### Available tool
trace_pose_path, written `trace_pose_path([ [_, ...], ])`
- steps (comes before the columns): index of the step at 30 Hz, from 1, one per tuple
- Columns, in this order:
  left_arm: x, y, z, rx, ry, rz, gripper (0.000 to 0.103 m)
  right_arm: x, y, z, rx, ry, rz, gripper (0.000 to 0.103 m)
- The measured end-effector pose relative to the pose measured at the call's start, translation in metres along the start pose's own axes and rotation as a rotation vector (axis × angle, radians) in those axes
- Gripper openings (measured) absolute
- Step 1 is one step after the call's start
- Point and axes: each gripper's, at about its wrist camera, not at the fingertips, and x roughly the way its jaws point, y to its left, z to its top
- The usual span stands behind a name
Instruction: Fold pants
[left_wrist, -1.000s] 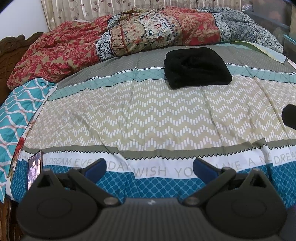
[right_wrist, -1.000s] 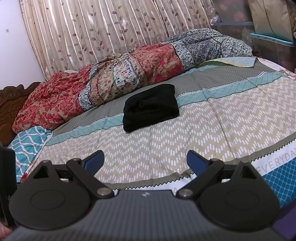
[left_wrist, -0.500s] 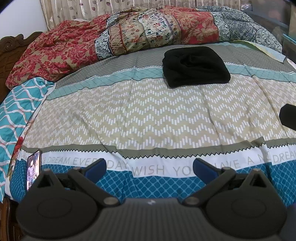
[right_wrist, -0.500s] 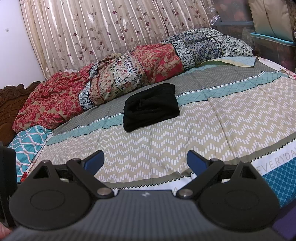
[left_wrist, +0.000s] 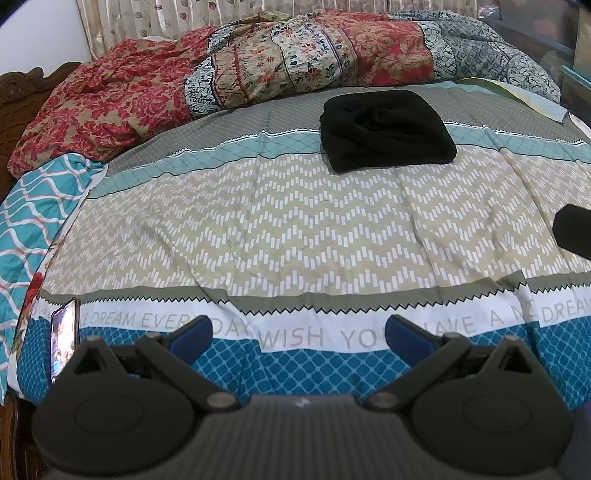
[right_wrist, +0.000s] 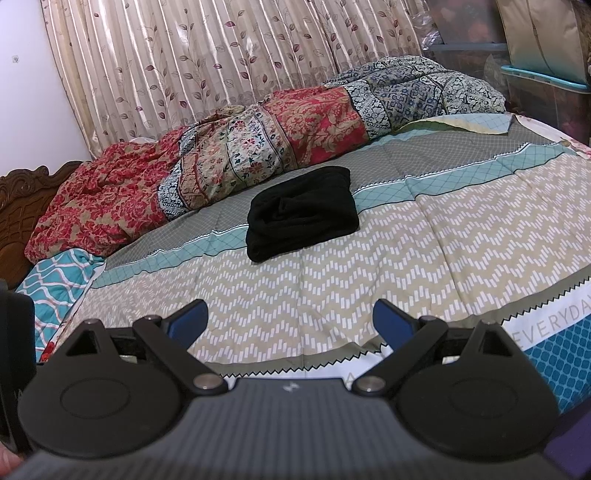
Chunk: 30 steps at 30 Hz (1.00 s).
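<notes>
Evidently you held both tools back at the near edge of the bed. Your left gripper (left_wrist: 297, 330) stood with its blue-padded fingers spread wide and empty over the lettered band of the patterned quilted bedspread (left_wrist: 295, 236); your right gripper (right_wrist: 290, 323) was equally wide and empty. The black pants, a compact folded fabric bundle (left_wrist: 386, 131), lay well apart from both, far up the bedspread just short of the crumpled red and floral blanket (left_wrist: 229, 77). Judged from that tidy bundle, the folding appeared complete, which would explain the retracted, released posture. A phone (left_wrist: 64, 338) rested near the left corner.
</notes>
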Motion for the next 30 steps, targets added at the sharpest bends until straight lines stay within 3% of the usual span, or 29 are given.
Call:
trace_pose_path([
  [30,0.0089,0.0018,-0.0009,0.0,0.033,-0.028,0.103,0.0049,-0.0019,-0.0039,0.0,0.013,0.002,0.097],
])
